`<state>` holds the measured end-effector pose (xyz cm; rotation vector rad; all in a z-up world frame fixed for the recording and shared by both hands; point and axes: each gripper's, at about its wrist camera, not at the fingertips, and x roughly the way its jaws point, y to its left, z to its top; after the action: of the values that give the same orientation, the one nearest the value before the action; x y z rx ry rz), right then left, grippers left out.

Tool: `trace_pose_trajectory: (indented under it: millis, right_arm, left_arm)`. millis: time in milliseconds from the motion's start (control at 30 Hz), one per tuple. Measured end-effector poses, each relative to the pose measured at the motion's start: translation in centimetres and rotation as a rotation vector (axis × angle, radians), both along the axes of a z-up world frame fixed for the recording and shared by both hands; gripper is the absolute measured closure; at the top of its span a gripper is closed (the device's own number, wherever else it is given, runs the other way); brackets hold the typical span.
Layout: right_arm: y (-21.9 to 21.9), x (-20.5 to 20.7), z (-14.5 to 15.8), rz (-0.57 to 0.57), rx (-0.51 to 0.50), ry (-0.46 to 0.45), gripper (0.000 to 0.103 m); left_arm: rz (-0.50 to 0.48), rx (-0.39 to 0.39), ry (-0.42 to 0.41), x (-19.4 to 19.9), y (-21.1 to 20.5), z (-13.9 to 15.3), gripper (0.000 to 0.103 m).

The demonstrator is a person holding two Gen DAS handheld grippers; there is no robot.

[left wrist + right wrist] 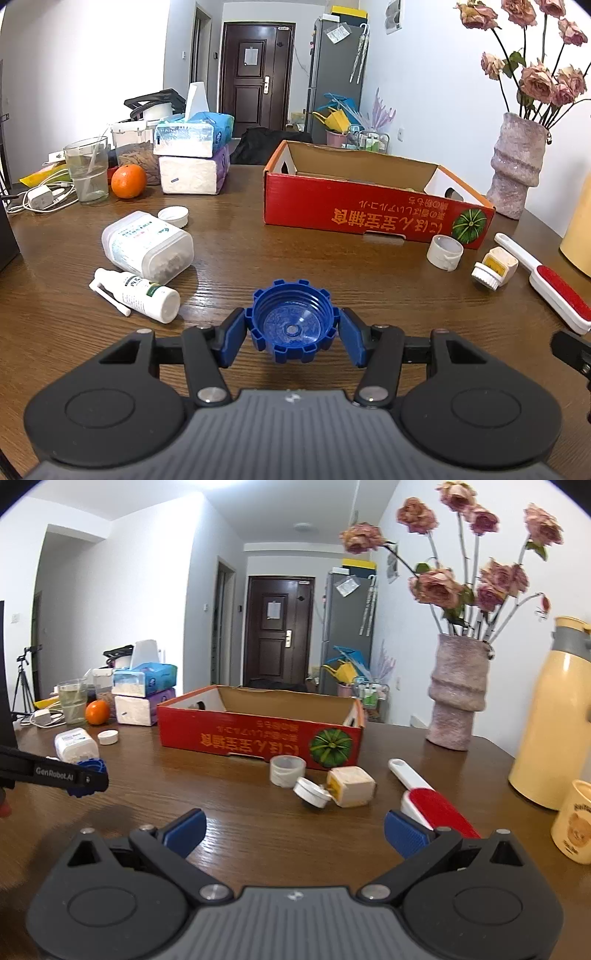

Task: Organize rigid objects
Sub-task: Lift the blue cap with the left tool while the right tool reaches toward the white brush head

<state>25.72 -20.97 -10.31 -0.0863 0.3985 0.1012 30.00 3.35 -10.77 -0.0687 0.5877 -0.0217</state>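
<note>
Left gripper [293, 328] clamps a blue ridged cap [292, 320] between its blue pads, open side toward the camera, above the wooden table [236, 258].

Right gripper [294, 830] is spread wide with nothing between its pads. Ahead of the left gripper and to its right stands the red cardboard box [354, 206]; ahead to its left lie a clear lidded container [147, 245] and a small white spray bottle [142, 295]. Just ahead of the right gripper lie a white ring-shaped cap [287, 771], a tipped beige flip-top jar [343, 786] and a red lint brush [428, 801].
</note>
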Motion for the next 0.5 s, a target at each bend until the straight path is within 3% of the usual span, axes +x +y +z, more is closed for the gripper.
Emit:
trace_pose_trajectory:
  millis: [500]
  right_arm:
    - [1.5, 7.4, 1.8, 0.032, 0.003, 0.054, 0.006]
  left_arm:
    - [0.075, -0.021, -0.016, 0.3, 2.0, 0.4, 0.047]
